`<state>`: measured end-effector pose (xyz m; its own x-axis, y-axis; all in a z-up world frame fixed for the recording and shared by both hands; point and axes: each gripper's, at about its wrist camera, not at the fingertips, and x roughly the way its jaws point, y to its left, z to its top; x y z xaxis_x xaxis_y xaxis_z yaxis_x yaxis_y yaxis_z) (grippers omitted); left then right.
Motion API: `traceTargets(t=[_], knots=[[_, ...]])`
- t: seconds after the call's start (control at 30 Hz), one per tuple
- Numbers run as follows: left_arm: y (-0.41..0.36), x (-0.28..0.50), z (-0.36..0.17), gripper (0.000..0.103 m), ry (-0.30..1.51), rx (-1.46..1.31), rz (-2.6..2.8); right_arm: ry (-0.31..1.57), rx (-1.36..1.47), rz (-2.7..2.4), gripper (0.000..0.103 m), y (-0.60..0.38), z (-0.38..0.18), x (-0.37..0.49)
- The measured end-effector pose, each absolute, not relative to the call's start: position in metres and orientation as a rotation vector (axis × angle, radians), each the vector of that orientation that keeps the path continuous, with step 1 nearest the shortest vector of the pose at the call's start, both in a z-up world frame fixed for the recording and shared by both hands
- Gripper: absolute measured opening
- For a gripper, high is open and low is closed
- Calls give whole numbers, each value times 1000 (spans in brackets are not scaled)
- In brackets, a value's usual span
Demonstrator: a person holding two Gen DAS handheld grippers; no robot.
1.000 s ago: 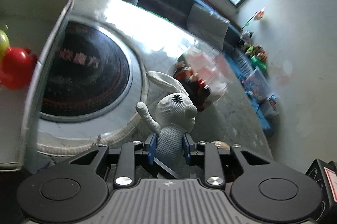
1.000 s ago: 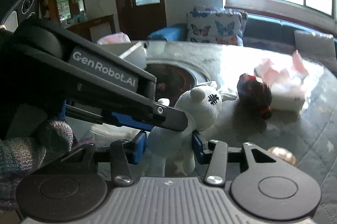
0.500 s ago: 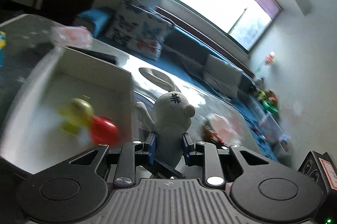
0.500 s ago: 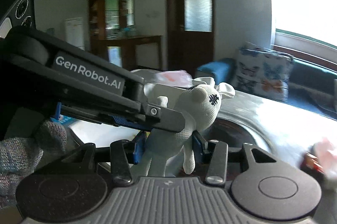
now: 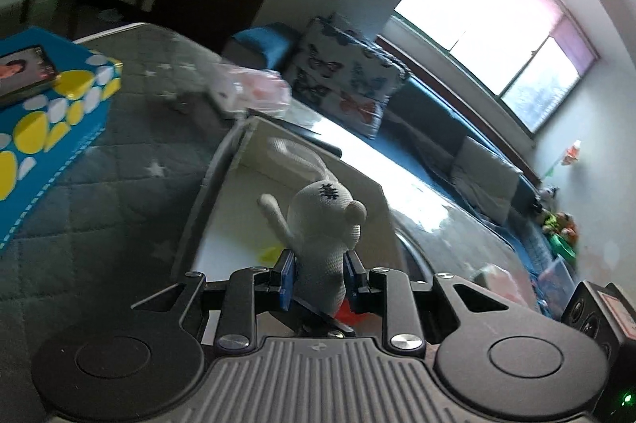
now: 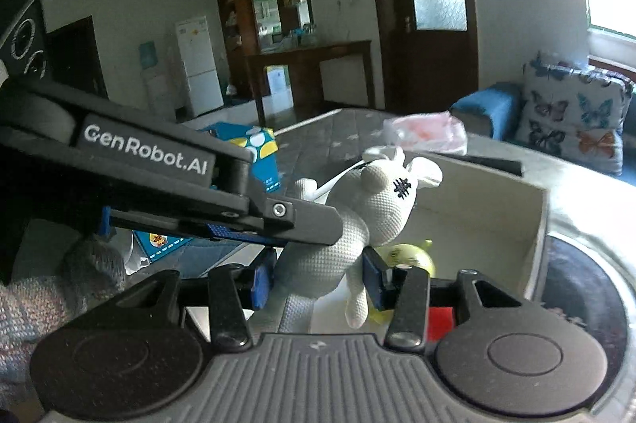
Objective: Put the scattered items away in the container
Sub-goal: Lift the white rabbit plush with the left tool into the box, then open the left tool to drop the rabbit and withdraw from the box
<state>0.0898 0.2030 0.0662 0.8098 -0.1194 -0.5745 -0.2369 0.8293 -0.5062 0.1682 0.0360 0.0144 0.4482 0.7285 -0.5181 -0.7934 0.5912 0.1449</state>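
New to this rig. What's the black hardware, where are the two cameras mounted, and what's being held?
No robot: a person holds a two-finger gripper in each hand, each with a fisheye camera looking along its fingers. One picture is from the left gripper, the other from the right gripper; the black bar crossing the right view is the left gripper. Both hold one white rabbit above an open white box on a grey-covered table. The left fingers are opening, rabbit between them. A yellow toy and something red lie in the box; a blue dotted tin stands nearby.
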Motion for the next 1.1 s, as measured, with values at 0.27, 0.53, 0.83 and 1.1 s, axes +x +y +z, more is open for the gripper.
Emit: traceTargets(t=[0.27, 0.53, 0.83, 1.1], knots=[[217, 85, 55, 31, 655, -645, 111, 636, -131, 957, 52, 41, 0, 171], [205, 76, 57, 32, 644, -663, 85, 599, -119, 939, 61, 17, 7, 149], [177, 62, 61, 32, 644, -651, 68, 528, -145, 892, 65, -24, 22, 118], [140, 57, 62, 32, 662, -629, 5, 517, -123, 803, 66, -71, 20, 97]])
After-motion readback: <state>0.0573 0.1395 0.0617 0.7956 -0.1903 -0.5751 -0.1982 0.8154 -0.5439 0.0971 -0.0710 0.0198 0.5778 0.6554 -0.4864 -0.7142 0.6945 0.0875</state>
